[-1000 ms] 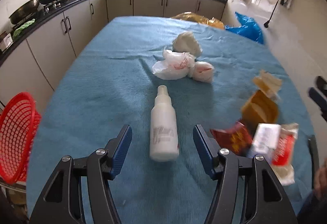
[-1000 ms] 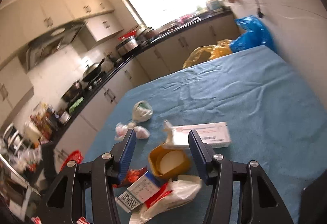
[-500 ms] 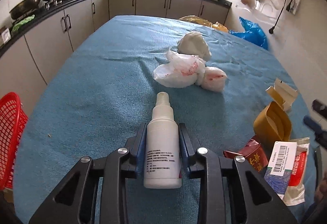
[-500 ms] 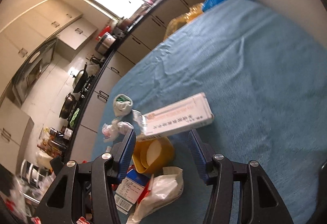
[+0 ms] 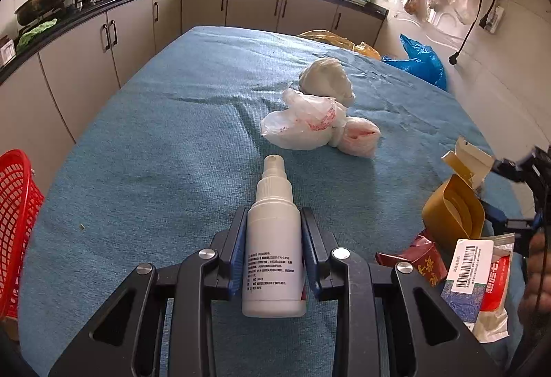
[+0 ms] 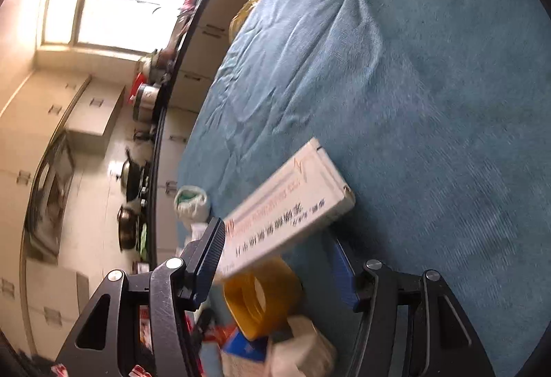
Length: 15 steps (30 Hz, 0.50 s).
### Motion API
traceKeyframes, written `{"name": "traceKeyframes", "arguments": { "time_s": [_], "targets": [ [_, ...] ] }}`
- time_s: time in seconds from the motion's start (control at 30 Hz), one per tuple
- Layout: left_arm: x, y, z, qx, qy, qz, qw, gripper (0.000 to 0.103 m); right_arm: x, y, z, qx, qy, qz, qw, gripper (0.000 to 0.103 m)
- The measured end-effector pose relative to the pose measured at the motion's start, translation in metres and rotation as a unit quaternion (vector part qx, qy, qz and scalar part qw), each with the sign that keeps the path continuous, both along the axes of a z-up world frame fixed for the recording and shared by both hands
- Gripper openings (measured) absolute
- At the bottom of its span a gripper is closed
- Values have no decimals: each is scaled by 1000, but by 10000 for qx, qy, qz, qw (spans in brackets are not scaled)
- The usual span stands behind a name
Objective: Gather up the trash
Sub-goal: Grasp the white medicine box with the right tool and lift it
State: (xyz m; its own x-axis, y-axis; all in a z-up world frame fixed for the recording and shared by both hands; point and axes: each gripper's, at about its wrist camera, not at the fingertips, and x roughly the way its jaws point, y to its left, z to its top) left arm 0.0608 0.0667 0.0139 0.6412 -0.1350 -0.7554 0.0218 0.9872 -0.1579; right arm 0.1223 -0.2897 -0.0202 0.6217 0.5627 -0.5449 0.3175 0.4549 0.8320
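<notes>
1. Covering the table, blue cloth (image 5: 165, 143) carries the scattered trash; red basket (image 5: 15, 222) waits at its edge, likely the bin.
2. Left gripper (image 5: 274, 249) clamps the white spray bottle (image 5: 273, 239) lying flat, ready for lifting.
3. Right gripper (image 6: 279, 260), jaws spread, straddles the white carton (image 6: 289, 215), unpinched.

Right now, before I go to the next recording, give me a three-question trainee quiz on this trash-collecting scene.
1. True or false: the left gripper is shut on the white spray bottle.
2. What lies between the right gripper's jaws? A) a red basket B) a white carton and a yellow container C) a blue bag
3. What colour is the cloth on the table?

Key
1. True: both jaws press the bottle's sides.
2. B: the white carton and yellow container sit between open jaws.
3. Blue.
</notes>
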Motion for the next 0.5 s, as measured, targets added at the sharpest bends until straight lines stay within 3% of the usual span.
{"name": "traceKeyframes", "arguments": {
  "time_s": [0.03,0.13,0.3,0.4,0.5],
  "targets": [
    [-1,0,0,-2,-1,2,10000,29,6,2,0,56,25,-14,10000,60],
    [0,1,-1,-6,-12,-5,10000,29,19,11,-2,-143,100,110,9998,32],
    [-3,2,1,-21,-73,17,10000,29,15,11,8,-329,-412,365,9979,24],
    [-8,1,7,-63,-240,-11,9997,29,1,15,39,-659,-1025,443,9916,16],
    [-14,0,16,-87,-485,-6,9988,29,-16,28,70,-1175,-1641,477,9783,14]
  ]
}}
